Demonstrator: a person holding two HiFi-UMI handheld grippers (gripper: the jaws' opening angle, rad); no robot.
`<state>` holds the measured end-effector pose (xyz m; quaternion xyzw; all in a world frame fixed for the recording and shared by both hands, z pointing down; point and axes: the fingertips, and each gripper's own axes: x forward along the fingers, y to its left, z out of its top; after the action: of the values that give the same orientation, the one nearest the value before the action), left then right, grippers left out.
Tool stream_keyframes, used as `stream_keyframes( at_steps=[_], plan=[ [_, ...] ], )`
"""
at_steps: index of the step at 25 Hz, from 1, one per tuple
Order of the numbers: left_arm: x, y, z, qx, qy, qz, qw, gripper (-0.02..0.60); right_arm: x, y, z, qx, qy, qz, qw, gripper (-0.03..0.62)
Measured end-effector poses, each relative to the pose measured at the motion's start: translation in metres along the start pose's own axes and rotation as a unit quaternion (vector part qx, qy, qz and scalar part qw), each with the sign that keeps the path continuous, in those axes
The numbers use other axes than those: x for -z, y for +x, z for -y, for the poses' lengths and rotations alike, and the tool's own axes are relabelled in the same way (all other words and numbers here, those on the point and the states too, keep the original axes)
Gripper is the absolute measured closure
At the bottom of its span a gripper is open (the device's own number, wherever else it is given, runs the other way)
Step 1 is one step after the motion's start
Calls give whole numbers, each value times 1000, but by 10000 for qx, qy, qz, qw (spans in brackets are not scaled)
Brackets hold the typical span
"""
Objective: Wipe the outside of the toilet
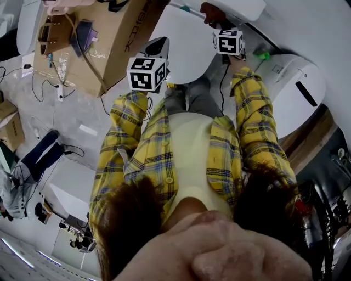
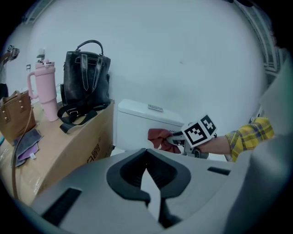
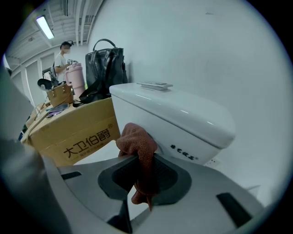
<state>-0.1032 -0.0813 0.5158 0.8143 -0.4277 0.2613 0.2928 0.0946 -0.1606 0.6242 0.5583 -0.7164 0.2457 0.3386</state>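
The white toilet tank [image 3: 183,119] stands against the wall, with a flat flush button on its lid. My right gripper [image 3: 142,169] is shut on a reddish-brown cloth [image 3: 137,141], and the bunched cloth presses against the tank's front face just under the lid. The left gripper view shows the same cloth [image 2: 158,136] on the tank [image 2: 137,123], held by the right gripper [image 2: 176,139]. My left gripper [image 2: 146,160] hangs back from the tank, its jaws closed together with nothing in them. In the head view the left gripper [image 1: 156,52] is over the toilet lid [image 1: 186,49]; the cloth [image 1: 211,12] is at the top.
A cardboard box [image 2: 68,146] stands left of the toilet, carrying a black backpack [image 2: 84,77], a pink tumbler [image 2: 46,89] and a brown bag [image 2: 13,114]. A white rounded unit [image 1: 296,88] sits to the right. Cables [image 1: 49,82] lie on the floor. A person [image 3: 62,55] stands far back.
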Motion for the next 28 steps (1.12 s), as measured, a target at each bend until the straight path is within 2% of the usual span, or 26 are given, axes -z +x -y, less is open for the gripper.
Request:
stream_keyframes(
  at_steps=[17, 20, 28],
  plan=[
    [-5, 20, 30, 430, 273, -118, 9986, 572, 60, -45, 75, 801, 581, -210, 9949, 510],
    [-4, 21, 27, 420, 230, -121, 9988, 572, 60, -54, 66, 635, 438, -115, 9970, 510],
    [-3, 18, 8, 200, 23, -115, 9997, 572, 30, -44, -10, -385, -227, 200, 9988, 510]
  ],
)
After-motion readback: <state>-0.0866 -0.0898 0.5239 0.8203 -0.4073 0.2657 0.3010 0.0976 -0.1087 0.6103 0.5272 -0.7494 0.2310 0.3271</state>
